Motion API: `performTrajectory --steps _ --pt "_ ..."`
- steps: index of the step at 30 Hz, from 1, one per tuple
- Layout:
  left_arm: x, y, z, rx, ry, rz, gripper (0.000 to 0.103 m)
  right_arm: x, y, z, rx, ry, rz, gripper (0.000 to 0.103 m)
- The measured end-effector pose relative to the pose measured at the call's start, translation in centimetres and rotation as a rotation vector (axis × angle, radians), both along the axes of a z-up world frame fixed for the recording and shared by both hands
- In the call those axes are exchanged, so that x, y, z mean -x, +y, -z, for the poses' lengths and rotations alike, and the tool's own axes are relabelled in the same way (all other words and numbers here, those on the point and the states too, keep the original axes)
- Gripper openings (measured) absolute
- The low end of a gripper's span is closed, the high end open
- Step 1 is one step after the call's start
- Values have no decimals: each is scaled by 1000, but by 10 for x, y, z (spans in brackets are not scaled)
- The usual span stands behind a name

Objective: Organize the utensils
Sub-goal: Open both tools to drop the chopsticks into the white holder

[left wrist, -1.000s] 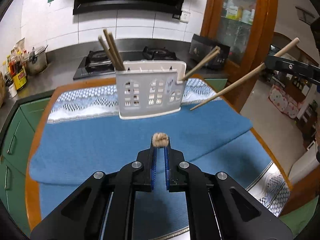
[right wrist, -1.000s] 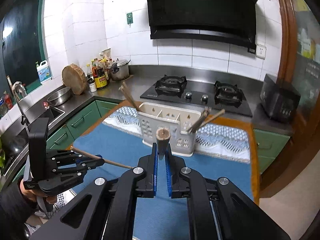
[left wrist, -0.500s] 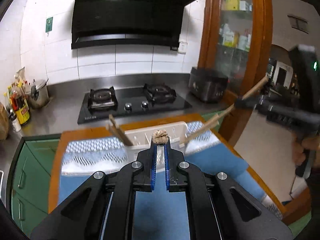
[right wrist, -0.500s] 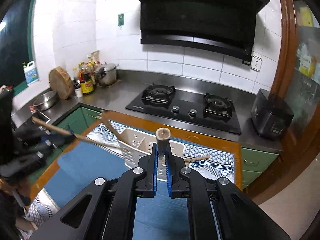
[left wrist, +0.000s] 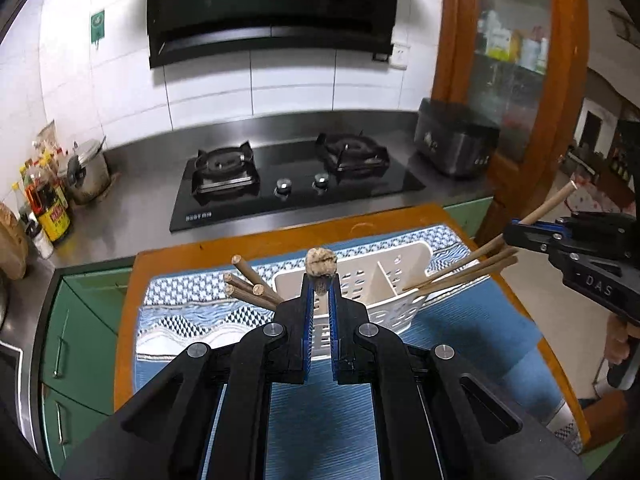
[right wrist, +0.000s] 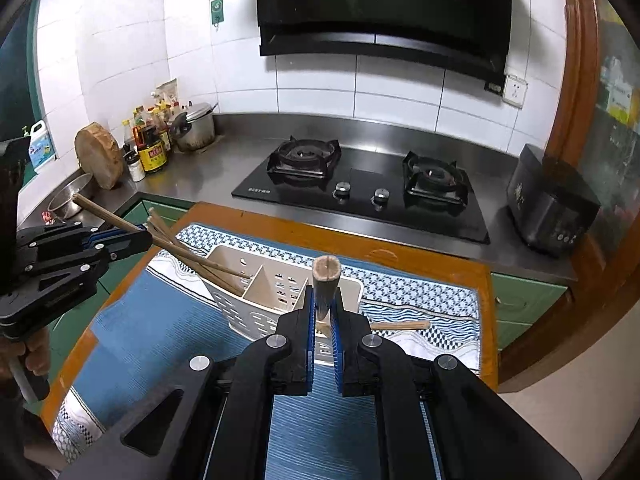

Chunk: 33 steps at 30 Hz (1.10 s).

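Observation:
A white slotted utensil caddy point(left wrist: 400, 280) point(right wrist: 260, 296) stands on a blue cloth. My left gripper point(left wrist: 320, 285) is shut on a wooden chopstick point(left wrist: 321, 264), seen end-on above the caddy's near wall. In the right wrist view that left gripper point(right wrist: 140, 238) holds its chopstick point(right wrist: 104, 213) slanting over the caddy's left end. My right gripper point(right wrist: 325, 298) is shut on another chopstick point(right wrist: 326, 274). From the left wrist view the right gripper point(left wrist: 514, 236) keeps its chopstick point(left wrist: 554, 206) over the caddy's right end. Several chopsticks point(left wrist: 250, 286) point(right wrist: 192, 256) lean in the end compartments.
The blue cloth point(left wrist: 480, 320) and a patterned towel point(right wrist: 420, 296) cover a wooden table point(left wrist: 168, 256). Behind it are a black gas hob point(right wrist: 360, 188), a black appliance point(right wrist: 552, 200), bottles and a pot point(right wrist: 192, 124), a sink bowl point(right wrist: 72, 200) and green cabinets point(left wrist: 76, 320).
Both grippers have moved in over the caddy, the left one also rising. The caddy now sits just beyond both pairs of fingertips. Each gripper still holds its chopstick.

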State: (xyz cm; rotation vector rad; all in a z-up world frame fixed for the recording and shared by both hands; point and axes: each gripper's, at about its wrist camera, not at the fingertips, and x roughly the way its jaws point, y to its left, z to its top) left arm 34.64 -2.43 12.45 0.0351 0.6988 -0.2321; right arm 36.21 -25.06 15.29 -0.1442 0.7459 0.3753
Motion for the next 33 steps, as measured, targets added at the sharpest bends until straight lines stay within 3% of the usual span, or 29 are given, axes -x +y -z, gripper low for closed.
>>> performTrajectory --steps 7,13,17,21,24,29,33 --pt "-15 0 8 30 42 5 6 -12 -2 6 -19 10 10 8" --pt "-14 -1 2 53 10 -9 11 -13 -3 2 -32 -5 12 10" --pt "-3 -1 -7 60 -26 -11 19 -5 -3 -3 -35 -22 10 13" --pt "13 1 -15 69 -62 -20 41 9 -4 -7 -33 -39 7 23" --pt "33 2 -15 75 -83 -11 45 29 -3 -7 -44 -54 -7 29" --pt "74 5 -2 85 -108 -16 57 75 0 6 -41 -83 -32 37" --pt "105 6 16 49 -127 -38 69 115 2 20 -32 -121 -35 45"
